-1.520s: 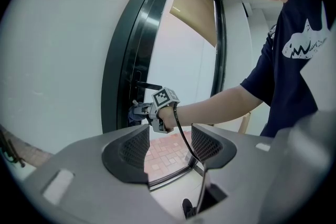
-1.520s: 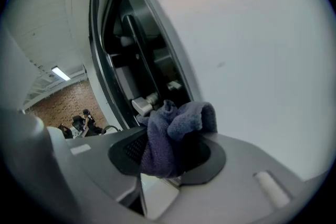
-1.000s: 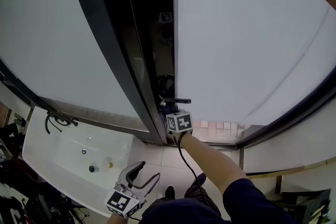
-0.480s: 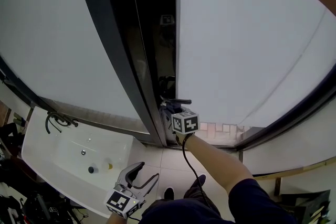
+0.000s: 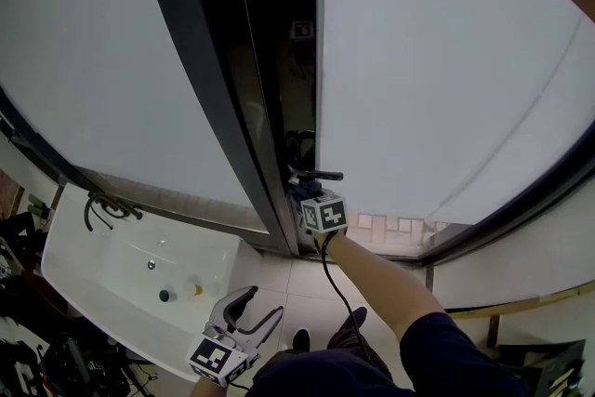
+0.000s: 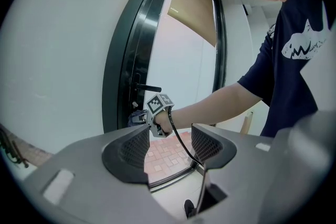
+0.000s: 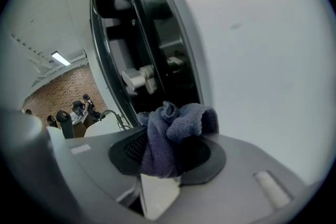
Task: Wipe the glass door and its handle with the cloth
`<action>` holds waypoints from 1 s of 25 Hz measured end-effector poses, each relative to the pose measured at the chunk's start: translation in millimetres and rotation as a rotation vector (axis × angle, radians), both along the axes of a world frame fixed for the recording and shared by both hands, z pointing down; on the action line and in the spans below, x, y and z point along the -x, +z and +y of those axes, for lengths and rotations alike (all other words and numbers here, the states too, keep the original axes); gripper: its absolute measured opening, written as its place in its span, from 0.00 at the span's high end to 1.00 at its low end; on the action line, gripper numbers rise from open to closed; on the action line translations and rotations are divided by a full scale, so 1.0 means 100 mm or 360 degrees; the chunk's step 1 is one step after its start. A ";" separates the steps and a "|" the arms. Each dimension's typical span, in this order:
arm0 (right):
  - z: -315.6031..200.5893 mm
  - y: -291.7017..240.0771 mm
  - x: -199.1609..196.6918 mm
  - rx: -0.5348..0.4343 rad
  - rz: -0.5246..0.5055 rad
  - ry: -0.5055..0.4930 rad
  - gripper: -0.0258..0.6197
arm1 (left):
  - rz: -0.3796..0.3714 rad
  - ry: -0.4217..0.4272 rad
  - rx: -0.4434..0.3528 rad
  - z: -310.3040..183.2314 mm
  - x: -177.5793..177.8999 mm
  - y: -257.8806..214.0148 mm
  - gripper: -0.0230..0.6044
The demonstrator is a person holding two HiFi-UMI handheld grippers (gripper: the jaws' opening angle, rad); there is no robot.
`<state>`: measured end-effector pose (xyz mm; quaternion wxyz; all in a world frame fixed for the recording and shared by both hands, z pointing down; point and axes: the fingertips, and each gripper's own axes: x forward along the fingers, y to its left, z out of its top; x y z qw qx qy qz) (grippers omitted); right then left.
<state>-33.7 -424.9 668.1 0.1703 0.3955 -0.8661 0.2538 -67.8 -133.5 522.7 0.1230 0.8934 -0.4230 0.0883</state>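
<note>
The glass door (image 5: 437, 70) has a dark frame (image 5: 200, 79), and its black lever handle (image 5: 318, 174) juts out near the frame's edge. Just under the handle, my right gripper (image 5: 305, 198) is shut on a crumpled blue-purple cloth (image 7: 173, 131). The cloth bulges out between the jaws, close to the dark door edge and its lock parts (image 7: 139, 78); whether it touches them I cannot tell. My left gripper (image 5: 244, 311) hangs low by my body, open and empty. From the left gripper (image 6: 168, 145) view the handle (image 6: 147, 88) and cloth (image 6: 136, 118) show ahead.
A white basin (image 5: 112, 279) with a dark tap (image 5: 100, 209) stands at the lower left. Pale floor tiles (image 5: 307, 297) lie below the door. A wooden strip (image 5: 521, 302) runs along the lower right. Several people (image 7: 73, 110) sit far off by a brick wall.
The right gripper with the cloth stays just under the handle, shifting only slightly. The left gripper has not moved.
</note>
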 end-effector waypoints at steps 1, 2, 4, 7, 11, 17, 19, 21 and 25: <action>0.01 0.00 -0.01 0.0003 -0.0012 0.0002 0.74 | -0.0001 -0.0005 -0.0003 0.01 0.01 0.00 0.57; 0.04 -0.01 -0.01 0.0010 -0.0029 0.0002 0.74 | -0.0001 -0.0009 -0.0002 0.03 0.03 0.00 0.57; 0.15 -0.03 -0.03 0.0017 -0.0057 -0.0029 0.74 | 0.0001 0.0004 0.0000 0.08 0.03 -0.04 0.57; 0.43 -0.15 -0.12 -0.0024 -0.0079 -0.0115 0.74 | 0.0006 0.0061 -0.0024 0.15 0.02 -0.08 0.57; 1.02 -0.44 -0.36 -0.0161 -0.0100 -0.0147 0.74 | 0.0023 0.0142 -0.0040 0.25 0.02 -0.04 0.57; 2.07 -0.90 -0.68 -0.0331 -0.0229 0.0000 0.73 | 0.0049 0.0406 -0.0068 0.41 -0.15 0.07 0.57; 2.41 -1.06 -0.78 -0.0394 -0.0233 0.0059 0.73 | 0.0037 0.0507 -0.0068 0.47 -0.23 0.12 0.57; 2.72 -1.20 -0.94 -0.0449 -0.0230 0.0134 0.73 | 0.0025 0.0595 -0.0074 0.54 -0.35 0.16 0.57; 3.24 -1.48 -1.30 -0.0586 -0.0161 0.0247 0.73 | 0.0053 0.0654 -0.0094 0.61 -0.54 0.12 0.57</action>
